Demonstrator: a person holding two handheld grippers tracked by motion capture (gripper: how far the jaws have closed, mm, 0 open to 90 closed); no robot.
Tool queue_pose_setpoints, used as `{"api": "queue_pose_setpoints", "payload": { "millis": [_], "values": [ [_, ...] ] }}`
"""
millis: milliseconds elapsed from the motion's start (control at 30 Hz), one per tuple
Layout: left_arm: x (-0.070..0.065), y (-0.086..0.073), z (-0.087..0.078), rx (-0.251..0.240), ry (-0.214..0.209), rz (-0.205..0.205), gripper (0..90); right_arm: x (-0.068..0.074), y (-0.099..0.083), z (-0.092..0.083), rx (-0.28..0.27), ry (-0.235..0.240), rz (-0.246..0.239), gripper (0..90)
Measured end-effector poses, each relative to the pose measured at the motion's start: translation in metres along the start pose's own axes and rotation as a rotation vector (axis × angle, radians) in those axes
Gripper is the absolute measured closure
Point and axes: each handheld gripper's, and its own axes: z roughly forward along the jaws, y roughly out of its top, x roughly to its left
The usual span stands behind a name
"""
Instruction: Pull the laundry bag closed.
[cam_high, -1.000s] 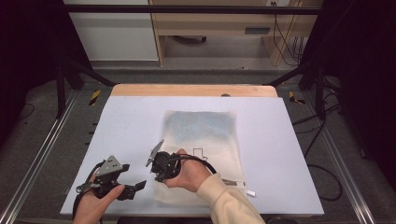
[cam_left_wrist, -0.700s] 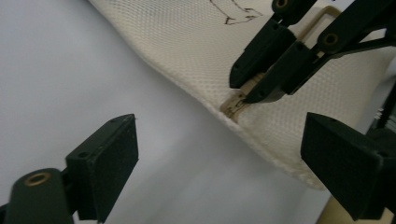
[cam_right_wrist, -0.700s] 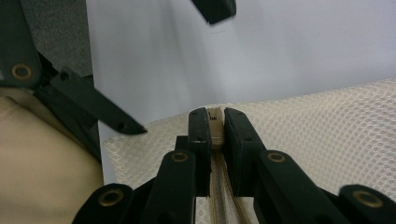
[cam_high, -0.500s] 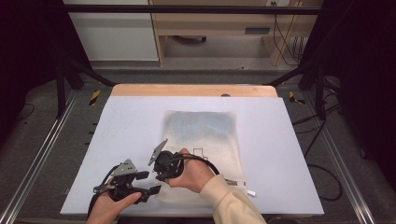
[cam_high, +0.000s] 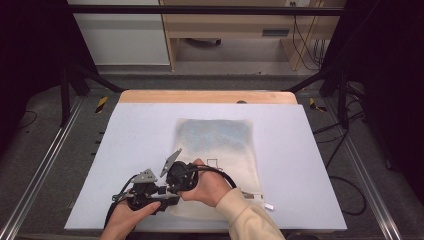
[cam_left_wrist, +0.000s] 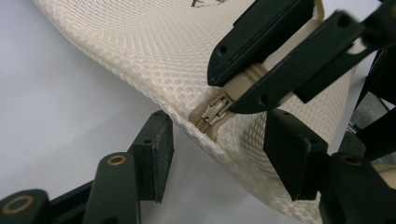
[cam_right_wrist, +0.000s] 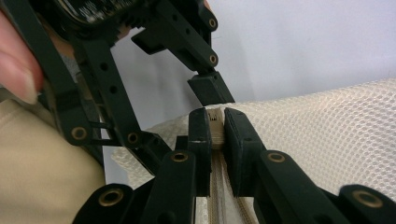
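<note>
A cream mesh zip bag (cam_high: 215, 140) lies flat on the pale table (cam_high: 140, 130). My right gripper (cam_right_wrist: 218, 131) is shut on the bag's zip tape (cam_right_wrist: 215, 122) at the near left corner and lifts that edge; in the high view the right gripper (cam_high: 176, 186) sits over that corner. My left gripper (cam_left_wrist: 219, 156) stands open with the zip pull (cam_left_wrist: 214, 112) and the bag's corner between its pads, which do not touch them. Its jaws have just been closing. In the high view the left gripper (cam_high: 165, 199) sits tight against the right one.
A white tag (cam_high: 269, 206) sticks out from the bag's near right corner. A wooden strip (cam_high: 205, 97) runs along the table's far edge. Metal rails (cam_high: 45, 170) flank the table, with black stand legs and cables beyond.
My left gripper has moved right and down to the bag's near left corner, and its jaws have narrowed around the zip pull. The right gripper has held still.
</note>
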Motion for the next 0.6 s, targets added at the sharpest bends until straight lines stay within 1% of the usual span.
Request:
{"api": "queue_pose_setpoints", "payload": {
  "millis": [33,67,133,167,233,333,433,533,600],
  "values": [
    [0.0000,0.0000,0.0000,0.000,0.000,0.000,43.2,0.0000,0.0000,0.0000,0.000,0.000,0.000,81.7],
    [0.0002,0.0003,0.0009,0.001,-0.009,0.003,43.2,0.0003,0.0001,0.0001,-0.001,-0.001,0.004,81.7],
    [0.0004,0.0006,0.0019,0.001,-0.007,0.007,45.0,0.0004,0.0002,0.0001,0.002,0.000,0.005,81.7],
    [0.0006,0.0006,0.0026,0.002,-0.014,0.001,45.9,0.0005,0.0002,0.0002,-0.001,-0.001,0.006,81.7],
    [0.0024,0.0004,0.0053,0.003,-0.026,-0.011,50.6,0.0002,0.0004,0.0005,-0.003,0.000,-0.001,81.7],
    [0.0039,0.0007,0.0068,0.005,-0.024,-0.008,54.5,0.0004,0.0004,0.0011,-0.002,0.000,-0.004,81.7],
    [0.0047,0.0007,0.0074,0.005,-0.018,-0.009,61.1,0.0006,0.0003,0.0010,-0.002,-0.001,-0.001,81.8],
    [0.0063,0.0004,0.0086,0.009,-0.027,-0.017,66.3,0.0005,0.0002,0.0006,-0.008,-0.003,0.003,81.8],
    [0.0067,0.0006,0.0096,0.014,-0.024,-0.015,67.9,0.0004,0.0000,0.0005,-0.009,-0.002,0.002,81.8]
  ]
}}
